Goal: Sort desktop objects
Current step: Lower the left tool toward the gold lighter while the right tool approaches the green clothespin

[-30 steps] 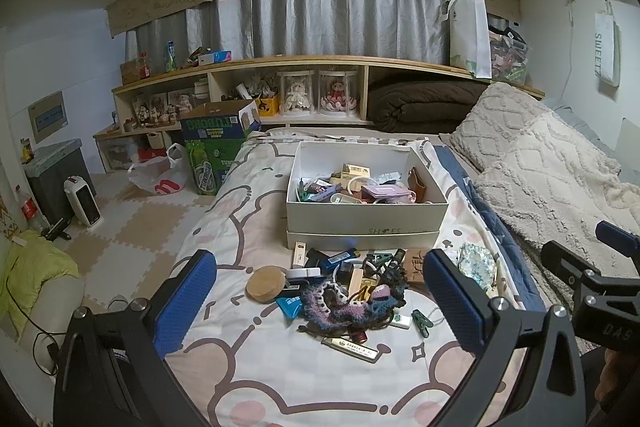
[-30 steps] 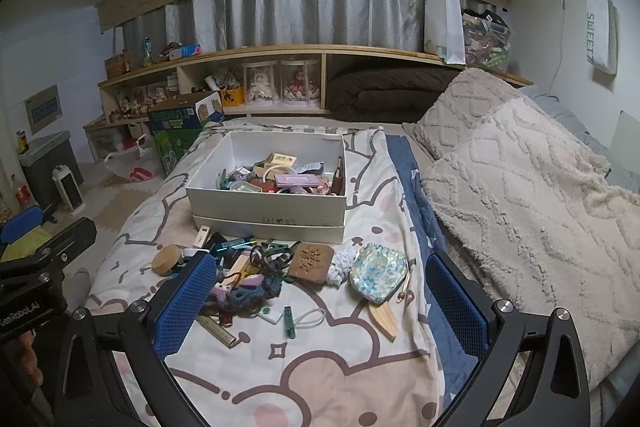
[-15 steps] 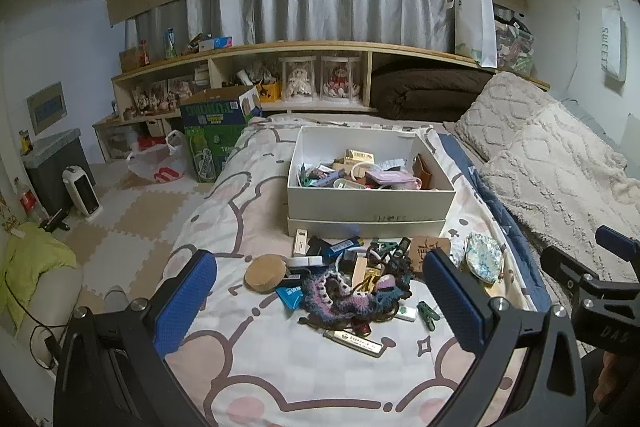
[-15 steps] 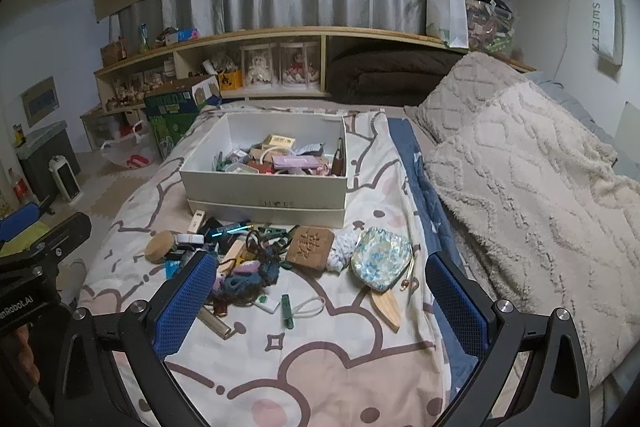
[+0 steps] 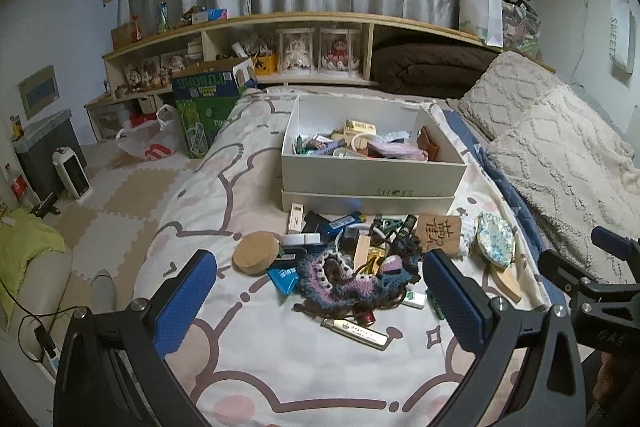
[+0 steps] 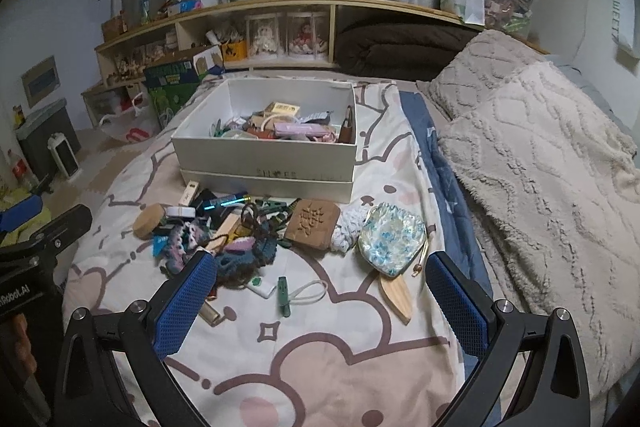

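My left gripper (image 5: 320, 297) and right gripper (image 6: 320, 297) both hang spread apart, holding nothing, above the bed (image 6: 320, 379). Just beyond them lies the clutter pile (image 5: 356, 267), then the white shoebox (image 5: 372, 171), part-filled.

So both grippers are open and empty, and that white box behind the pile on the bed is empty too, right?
Not quite: the white box already holds many small items, as the right wrist view shows. The rest stands: the left gripper and right gripper are open and empty, with the pile before the box.
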{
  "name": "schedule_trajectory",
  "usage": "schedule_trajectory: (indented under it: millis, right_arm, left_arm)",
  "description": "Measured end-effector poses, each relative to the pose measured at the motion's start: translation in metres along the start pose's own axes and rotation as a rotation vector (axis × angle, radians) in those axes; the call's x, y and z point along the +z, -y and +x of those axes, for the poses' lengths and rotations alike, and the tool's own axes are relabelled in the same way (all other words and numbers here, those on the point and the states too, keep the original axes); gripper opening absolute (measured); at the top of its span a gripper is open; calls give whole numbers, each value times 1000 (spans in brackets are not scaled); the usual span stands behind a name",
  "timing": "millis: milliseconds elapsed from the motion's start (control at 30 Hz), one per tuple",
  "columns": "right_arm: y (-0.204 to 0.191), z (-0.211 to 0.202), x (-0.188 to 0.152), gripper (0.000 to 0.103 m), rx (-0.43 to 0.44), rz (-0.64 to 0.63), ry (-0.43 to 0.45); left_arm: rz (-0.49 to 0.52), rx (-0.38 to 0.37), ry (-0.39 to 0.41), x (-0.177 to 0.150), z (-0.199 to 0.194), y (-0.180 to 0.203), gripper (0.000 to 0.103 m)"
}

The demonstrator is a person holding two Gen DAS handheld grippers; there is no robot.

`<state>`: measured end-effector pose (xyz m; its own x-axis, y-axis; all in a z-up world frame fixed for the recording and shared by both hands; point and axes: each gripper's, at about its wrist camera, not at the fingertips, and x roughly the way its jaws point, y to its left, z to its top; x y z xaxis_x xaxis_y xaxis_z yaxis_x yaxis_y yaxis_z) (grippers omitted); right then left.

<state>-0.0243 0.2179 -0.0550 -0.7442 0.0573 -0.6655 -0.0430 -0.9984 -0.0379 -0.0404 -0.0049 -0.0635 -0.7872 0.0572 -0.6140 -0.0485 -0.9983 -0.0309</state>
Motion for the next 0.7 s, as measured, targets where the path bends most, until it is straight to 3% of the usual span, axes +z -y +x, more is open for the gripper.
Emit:
schedule_trajectory:
  millis: [400, 700]
  right_arm:
    - [19, 45, -6, 103, -23, -20, -96]
    - [-3, 91, -9, 103, 55, -132, -195]
  left_arm:
    - [-34, 11, -78, -15, 43, -17, 103]
    - [-55, 31, -124, -27, 65, -32, 103]
